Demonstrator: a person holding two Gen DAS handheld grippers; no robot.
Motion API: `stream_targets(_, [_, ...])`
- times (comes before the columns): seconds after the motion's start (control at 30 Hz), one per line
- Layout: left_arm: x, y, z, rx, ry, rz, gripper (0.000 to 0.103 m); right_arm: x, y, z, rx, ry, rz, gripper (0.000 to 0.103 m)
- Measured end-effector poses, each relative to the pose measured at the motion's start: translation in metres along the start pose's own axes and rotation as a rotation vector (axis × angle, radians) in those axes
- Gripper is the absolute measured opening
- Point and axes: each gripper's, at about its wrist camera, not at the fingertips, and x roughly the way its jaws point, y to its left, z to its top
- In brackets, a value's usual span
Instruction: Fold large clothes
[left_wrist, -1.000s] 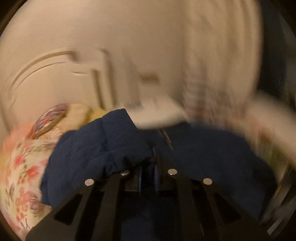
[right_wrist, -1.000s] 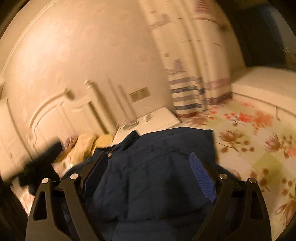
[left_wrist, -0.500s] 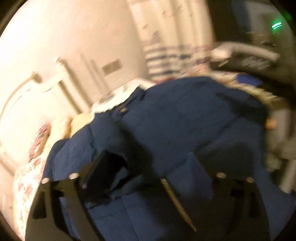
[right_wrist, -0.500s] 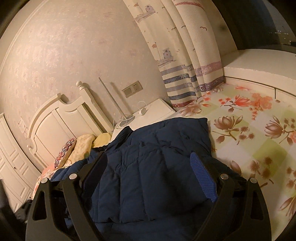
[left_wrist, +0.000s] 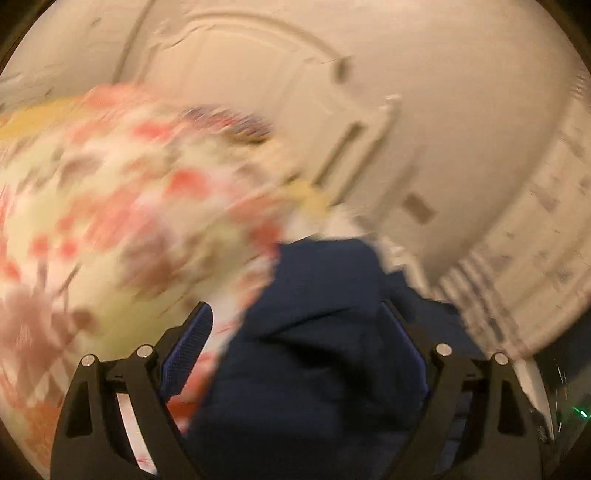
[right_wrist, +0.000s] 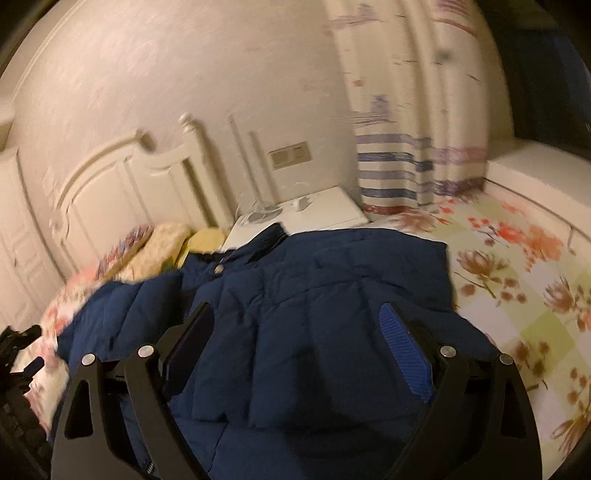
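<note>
A dark blue quilted jacket (right_wrist: 317, 317) lies on the floral bedsheet (right_wrist: 517, 280), collar towards the headboard, one sleeve spread to the left. My right gripper (right_wrist: 299, 339) is open and hovers over the jacket's middle, its blue-padded fingers (right_wrist: 404, 343) wide apart. In the left wrist view, which is blurred by motion, my left gripper (left_wrist: 303, 339) is open over an edge of the jacket (left_wrist: 325, 332), with the floral sheet (left_wrist: 122, 229) to its left. The left gripper shows dimly at the left edge of the right wrist view (right_wrist: 18, 354).
A cream headboard (right_wrist: 122, 192) and pillows (right_wrist: 162, 247) stand at the bed's far end. A white nightstand (right_wrist: 317, 214) with a cable sits beside it. A striped curtain (right_wrist: 413, 147) hangs at the right. A white ledge (right_wrist: 535, 173) borders the bed.
My left gripper was shut on the jacket a second ago, then let go and swung left over the jacket's edge and the sheet. My right gripper stayed open above the jacket.
</note>
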Motion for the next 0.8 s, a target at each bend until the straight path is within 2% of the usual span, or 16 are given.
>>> stream_targets(0.07, [0.005,0.009,0.004,-0.018,0.015,0.041,0.088,0.003,0.013,-0.003,-0.063,0.010,-0.004,0.089])
stream_targets(0.13, [0.003,0.005,0.005,0.025,-0.020,0.104,0.089,0.002,0.030,-0.007,-0.140,0.011,0.013,0.089])
stream_targets(0.23, [0.009,0.004,0.007,0.048,-0.021,0.149,0.090,0.004,0.060,-0.016,-0.263,0.059,0.085,0.088])
stream_targets(0.33, [0.004,0.011,0.009,0.023,-0.018,0.147,0.090,0.003,0.103,-0.029,-0.436,0.104,0.165,0.089])
stream_targets(0.47, [0.002,0.016,0.005,0.023,-0.017,0.145,0.090,-0.001,0.164,-0.052,-0.719,0.113,0.210,0.091])
stream_targets(0.63, [0.001,0.011,0.001,0.066,-0.022,0.139,0.091,0.021,0.216,-0.064,-0.936,0.125,0.179,0.091])
stream_targets(0.73, [0.003,0.013,0.002,0.063,-0.017,0.123,0.091,0.039,0.234,-0.070,-0.996,0.163,0.140,0.090])
stream_targets(0.77, [0.003,0.014,0.001,0.062,-0.017,0.119,0.091,0.042,0.237,-0.070,-1.000,0.159,0.149,0.083])
stream_targets(0.8, [0.003,0.015,0.002,0.059,-0.018,0.112,0.091,0.042,0.239,-0.067,-0.987,0.163,0.172,0.068])
